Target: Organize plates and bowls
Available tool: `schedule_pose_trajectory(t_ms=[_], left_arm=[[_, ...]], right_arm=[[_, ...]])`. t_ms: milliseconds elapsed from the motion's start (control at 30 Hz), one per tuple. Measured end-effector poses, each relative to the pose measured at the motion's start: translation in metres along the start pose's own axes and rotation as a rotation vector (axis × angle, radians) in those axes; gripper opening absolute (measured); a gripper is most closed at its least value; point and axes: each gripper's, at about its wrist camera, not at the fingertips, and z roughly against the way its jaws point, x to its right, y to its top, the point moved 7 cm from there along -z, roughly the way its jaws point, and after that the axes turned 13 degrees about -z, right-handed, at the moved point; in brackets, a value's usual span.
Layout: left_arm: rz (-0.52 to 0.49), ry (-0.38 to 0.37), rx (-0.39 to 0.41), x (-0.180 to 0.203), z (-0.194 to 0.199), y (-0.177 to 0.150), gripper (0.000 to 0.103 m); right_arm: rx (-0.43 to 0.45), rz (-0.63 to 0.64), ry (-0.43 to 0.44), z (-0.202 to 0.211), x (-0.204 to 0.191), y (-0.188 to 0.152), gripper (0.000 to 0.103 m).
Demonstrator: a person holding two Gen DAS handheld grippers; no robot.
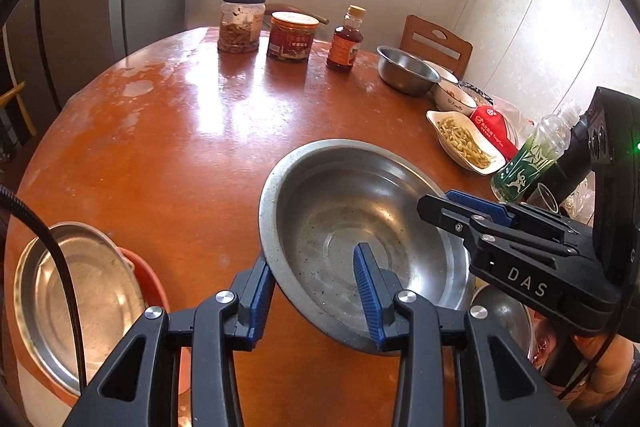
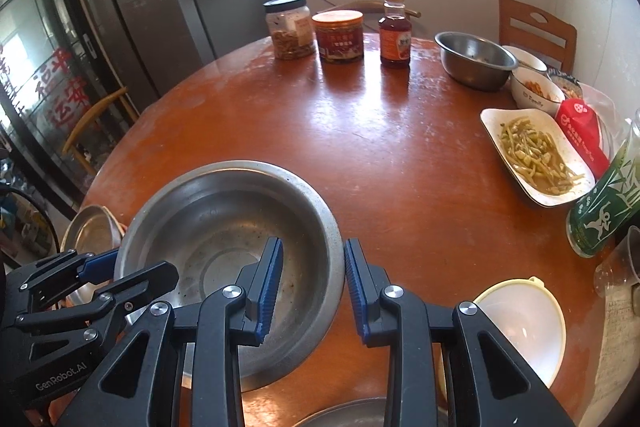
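You held the large steel basin point(image 1: 360, 227) between both grippers above the round wooden table point(image 1: 180, 131), tilted, its low edge toward you. Your left gripper point(image 1: 316, 295) straddled the near-left rim, one blue pad outside the wall and one inside; the pads looked close on the metal, though whether they pressed it could not be told for sure. Your right gripper point(image 2: 314, 291) took the opposite rim the same way, one pad inside the basin point(image 2: 224, 243) and one outside, with the same doubt about contact.

To carry this well, you probably needed to keep both hands level with each other, so the thin rim would not slip through either pair of pads, and to bring the basin down squarely over whichever vessel was to receive it.

Counted on the table: three steel vessels beyond the one held, namely a shallow pan point(image 1: 80, 299) at the left over something orange, a small steel bowl point(image 2: 474, 61) at the far side, and another steel bowl point(image 1: 504, 319) low at the right. One white oblong dish of green vegetables point(image 2: 536, 157), two white ceramic bowls point(image 2: 536, 93), one pale plastic bowl point(image 2: 524, 327), two jars point(image 2: 316, 31) and one sauce bottle point(image 2: 394, 31) stood around them.
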Motion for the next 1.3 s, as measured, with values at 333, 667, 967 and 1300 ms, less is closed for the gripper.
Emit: schedule_pose_trajectory(t_ms=[333,667,967,1300], left_arm=[[-0.007,0.030,0.013,-0.014,0.025,-0.025,0.039],[-0.023,0.034,0.007,-0.015,0.035,-0.055,0.040],[-0.045,0.031,-0.001,-0.009,0.034,-0.085,0.040],[-0.083,0.032,-0.023,0.002,0.032,-0.112,0.040]], right_arm=[[0.020,0.028,0.017,0.012,-0.030,-0.022,0.033],[0.047,0.031,0.022,0.020,-0.043,-0.049,0.033],[0.062,0.021,0.013,0.023,-0.042,-0.076,0.033],[0.075,0.038,-0.006,0.030,-0.039,-0.105,0.034]])
